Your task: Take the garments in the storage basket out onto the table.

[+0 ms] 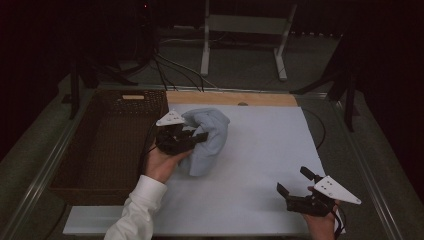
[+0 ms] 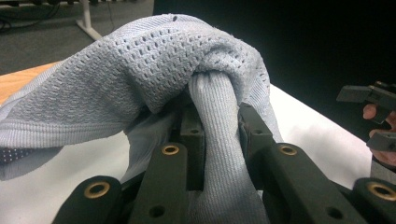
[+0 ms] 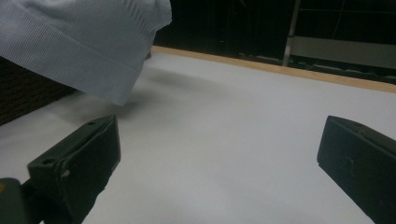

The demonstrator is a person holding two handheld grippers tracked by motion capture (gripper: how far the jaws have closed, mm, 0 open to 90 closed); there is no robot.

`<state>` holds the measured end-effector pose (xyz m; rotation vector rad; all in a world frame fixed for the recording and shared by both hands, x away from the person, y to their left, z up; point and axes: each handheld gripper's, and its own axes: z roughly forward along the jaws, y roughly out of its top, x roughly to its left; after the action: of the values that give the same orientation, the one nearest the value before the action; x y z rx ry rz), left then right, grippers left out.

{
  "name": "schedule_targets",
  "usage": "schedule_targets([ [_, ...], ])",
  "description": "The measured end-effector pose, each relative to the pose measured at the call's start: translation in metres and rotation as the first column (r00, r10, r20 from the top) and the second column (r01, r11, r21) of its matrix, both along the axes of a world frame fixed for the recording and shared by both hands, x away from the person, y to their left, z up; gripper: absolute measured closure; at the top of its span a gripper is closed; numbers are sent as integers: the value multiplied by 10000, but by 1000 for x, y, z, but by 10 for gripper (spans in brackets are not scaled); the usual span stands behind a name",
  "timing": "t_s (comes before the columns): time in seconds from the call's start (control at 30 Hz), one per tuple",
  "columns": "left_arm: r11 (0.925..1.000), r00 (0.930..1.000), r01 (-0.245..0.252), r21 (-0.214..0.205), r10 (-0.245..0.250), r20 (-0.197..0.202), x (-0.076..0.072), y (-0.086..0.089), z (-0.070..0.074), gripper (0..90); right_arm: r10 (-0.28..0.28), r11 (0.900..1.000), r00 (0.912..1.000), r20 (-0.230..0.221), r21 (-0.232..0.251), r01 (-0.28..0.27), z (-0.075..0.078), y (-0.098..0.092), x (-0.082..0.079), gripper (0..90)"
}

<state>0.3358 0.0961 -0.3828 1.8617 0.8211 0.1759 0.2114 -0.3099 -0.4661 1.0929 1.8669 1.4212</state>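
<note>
Cloth (image 2: 154, 70) between left hand-held gripper (image 2: 219, 126) jaws

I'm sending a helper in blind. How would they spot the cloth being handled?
On the white board, right of the dark woven basket, look near its far left corner. The pale blue knitted garment sits bunched there, pinched by the left gripper; it is the only soft thing there.

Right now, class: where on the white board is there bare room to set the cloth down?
Bare board lies between the cloth and the right gripper, and along its far right side. It is crowded by the left gripper, beside the basket.
</note>
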Motion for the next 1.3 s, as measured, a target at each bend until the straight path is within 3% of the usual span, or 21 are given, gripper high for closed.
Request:
schedule_targets([
  [0.87, 9992, 9992, 300, 250, -293, -271, -14, -13, -23, 766, -15, 10000, 10000, -29, 45, 15, 0, -1, 0, 0],
  [1.3, 9994, 9988, 348, -1, -348, -347, -19, -21, -31, 764, -4, 10000, 10000, -17, 18, 4, 1, -1, 0, 0],
])
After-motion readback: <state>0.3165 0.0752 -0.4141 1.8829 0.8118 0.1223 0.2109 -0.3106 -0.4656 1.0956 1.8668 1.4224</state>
